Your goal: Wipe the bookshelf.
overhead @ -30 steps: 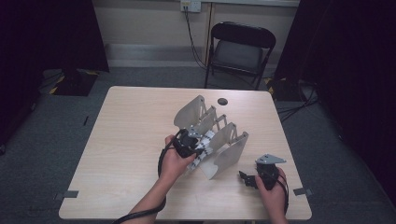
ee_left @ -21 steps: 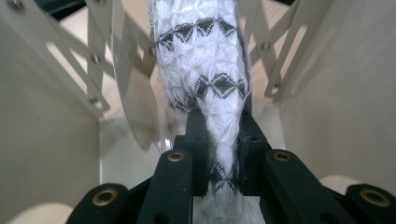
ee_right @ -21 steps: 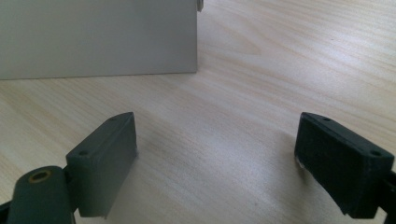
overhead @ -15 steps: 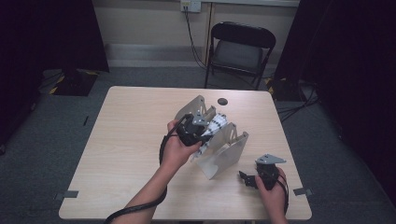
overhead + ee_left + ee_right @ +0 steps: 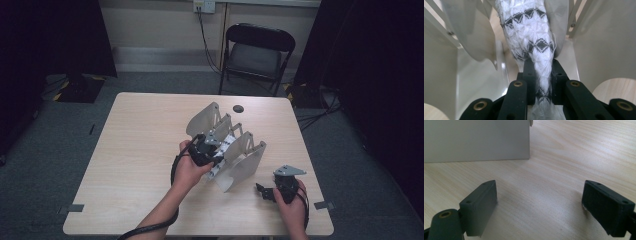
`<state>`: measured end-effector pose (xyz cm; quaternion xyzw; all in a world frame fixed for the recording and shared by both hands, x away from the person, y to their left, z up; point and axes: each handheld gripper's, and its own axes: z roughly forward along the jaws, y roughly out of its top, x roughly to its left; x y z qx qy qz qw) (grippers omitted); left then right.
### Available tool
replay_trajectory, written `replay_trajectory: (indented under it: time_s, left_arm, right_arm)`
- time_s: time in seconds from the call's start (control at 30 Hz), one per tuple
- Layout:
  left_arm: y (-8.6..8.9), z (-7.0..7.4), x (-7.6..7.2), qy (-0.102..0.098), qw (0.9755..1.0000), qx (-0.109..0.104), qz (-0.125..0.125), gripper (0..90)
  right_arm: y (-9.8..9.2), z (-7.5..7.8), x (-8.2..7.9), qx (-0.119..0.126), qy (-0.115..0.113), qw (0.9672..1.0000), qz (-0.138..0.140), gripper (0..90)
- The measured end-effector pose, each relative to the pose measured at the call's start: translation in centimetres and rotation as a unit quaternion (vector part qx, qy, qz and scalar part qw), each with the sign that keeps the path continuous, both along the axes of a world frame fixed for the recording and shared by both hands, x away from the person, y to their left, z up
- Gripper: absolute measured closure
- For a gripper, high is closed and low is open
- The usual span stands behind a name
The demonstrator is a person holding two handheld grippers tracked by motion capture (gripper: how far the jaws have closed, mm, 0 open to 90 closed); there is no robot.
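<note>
Between the jaws of the left tool sits one white cloth with black zigzag pattern, pinched firmly, so this tool is narrow and holds the cloth. Ahead of the tool the cloth runs forward into a gap of the grey rack, with curved grey plates standing on both sides of it. From the high view I count about five such plates in a row on the one rack, though the far ones overlap and the count is not sure.

I judge the work as partly done: the cloth is already lying between two plates, but the tool has not let it go, so the release and the pulling away are left. I see no second cloth waiting on the surface.

Well apart to the side, the right tool rests low over bare wood, its jaws wide and with nothing between them. One small dark round thing lies beyond the rack, and one folding chair stands behind the surface.
</note>
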<state>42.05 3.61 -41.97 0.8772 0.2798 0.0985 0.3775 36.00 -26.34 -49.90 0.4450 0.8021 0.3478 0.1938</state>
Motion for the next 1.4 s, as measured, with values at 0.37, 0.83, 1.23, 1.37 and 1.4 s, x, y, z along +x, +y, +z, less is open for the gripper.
replay_trajectory:
  time_s: [0.37, 0.83, 1.23, 1.37, 1.4]
  left_arm:
    - [-0.2, -3.7, -0.5, 0.027, 0.9995, 0.016, 0.007, 78.4]
    - [1.2, -4.3, -1.5, 0.027, 0.9988, 0.024, 0.033, 55.5]
    - [1.2, -5.0, -2.0, 0.041, 0.9975, 0.053, 0.023, 75.8]
    - [1.0, -3.3, -1.5, 0.02, 0.9987, 0.046, 0.009, 77.9]
    - [0.9, -2.7, -1.4, 0.015, 0.9989, 0.045, 0.006, 77.8]
  right_arm:
    - [0.0, 0.0, 0.0, 0.0, 0.0, 1.0, 0.0, 12.3]
    - [0.0, 0.0, 0.0, 0.0, 0.0, 1.0, 0.0, 12.3]
    - [0.0, 0.0, 0.0, -0.001, -0.001, 1.0, 0.001, 12.4]
    - [0.0, 0.0, 0.0, 0.0, 0.0, 1.0, 0.001, 12.4]
    - [0.0, 0.0, 0.0, 0.0, 0.0, 1.0, 0.001, 12.4]
